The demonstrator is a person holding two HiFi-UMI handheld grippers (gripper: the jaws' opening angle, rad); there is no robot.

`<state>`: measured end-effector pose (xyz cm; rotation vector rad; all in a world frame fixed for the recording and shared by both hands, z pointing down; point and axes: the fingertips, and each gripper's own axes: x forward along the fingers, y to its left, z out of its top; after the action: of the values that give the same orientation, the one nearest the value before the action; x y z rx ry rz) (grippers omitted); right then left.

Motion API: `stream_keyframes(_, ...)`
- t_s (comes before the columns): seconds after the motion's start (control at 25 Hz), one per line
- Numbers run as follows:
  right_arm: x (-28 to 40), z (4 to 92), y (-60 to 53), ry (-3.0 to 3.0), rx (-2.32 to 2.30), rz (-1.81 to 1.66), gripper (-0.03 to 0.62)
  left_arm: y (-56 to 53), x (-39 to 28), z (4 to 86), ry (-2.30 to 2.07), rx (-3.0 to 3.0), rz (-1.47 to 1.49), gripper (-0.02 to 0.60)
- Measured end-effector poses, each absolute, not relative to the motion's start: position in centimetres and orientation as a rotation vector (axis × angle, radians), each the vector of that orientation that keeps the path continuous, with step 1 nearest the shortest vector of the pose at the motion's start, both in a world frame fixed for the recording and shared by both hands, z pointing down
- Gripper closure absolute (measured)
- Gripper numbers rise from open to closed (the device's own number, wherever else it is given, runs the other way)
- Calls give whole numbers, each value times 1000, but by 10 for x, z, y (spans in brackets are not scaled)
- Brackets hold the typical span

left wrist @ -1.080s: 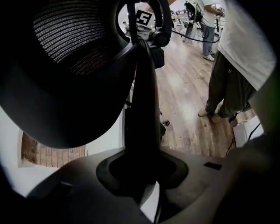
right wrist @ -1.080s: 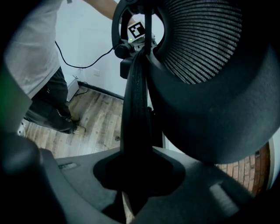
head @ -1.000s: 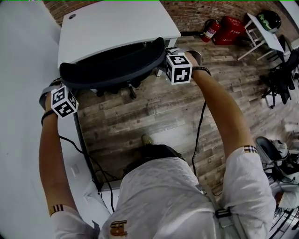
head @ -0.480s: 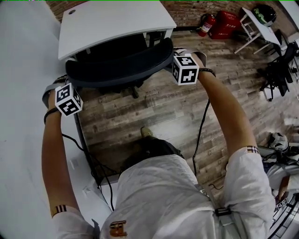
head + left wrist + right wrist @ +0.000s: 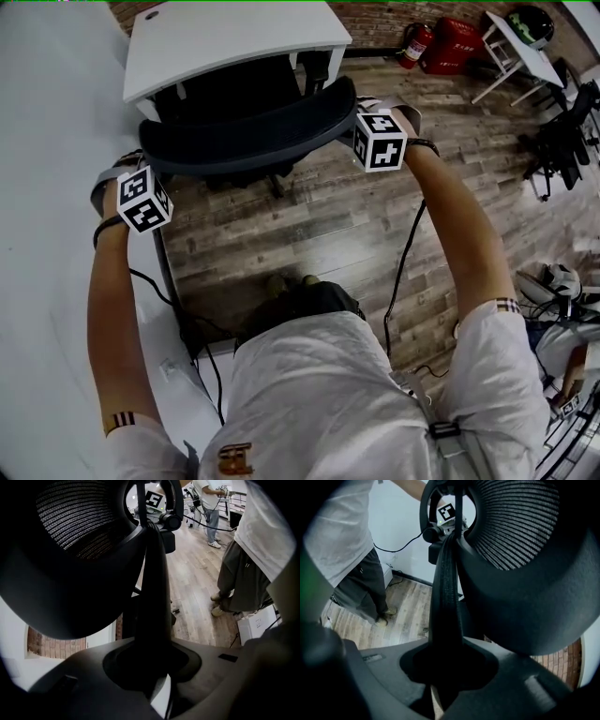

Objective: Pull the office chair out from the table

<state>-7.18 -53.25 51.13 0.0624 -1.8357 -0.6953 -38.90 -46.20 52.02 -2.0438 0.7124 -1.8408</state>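
The black office chair (image 5: 248, 139) stands half out from under the white table (image 5: 225, 37), its curved backrest turned toward me. My left gripper (image 5: 142, 164) is shut on the left end of the backrest's top rim, my right gripper (image 5: 354, 111) on the right end. In the left gripper view the dark rim (image 5: 152, 588) runs up out of the closed jaws of the left gripper (image 5: 150, 665), with the mesh back (image 5: 75, 522) beside it. The right gripper view shows the same: the rim (image 5: 446, 583) clamped in the right gripper (image 5: 447, 670), mesh (image 5: 520, 522) at the right.
Wooden plank floor (image 5: 309, 225) lies between the chair and my feet (image 5: 286, 281). A white wall (image 5: 47, 234) runs along the left, with cables (image 5: 202, 361) at its foot. A fire extinguisher (image 5: 413, 45), a red bag (image 5: 457, 47) and a small white table (image 5: 514, 52) stand at the back right. Another person (image 5: 208, 508) stands far off.
The chair has rolled out from under the table toward me, showing more of its seat. Both grippers came back with it, still clamped on the backrest rim.
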Motion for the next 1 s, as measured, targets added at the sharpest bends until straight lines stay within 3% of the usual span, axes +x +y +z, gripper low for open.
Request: stream_keyframes(1.0, 15, 505, -343, -1846, 13, -732, 503, -259, -299, 510, 762, -2044, -1898, 494)
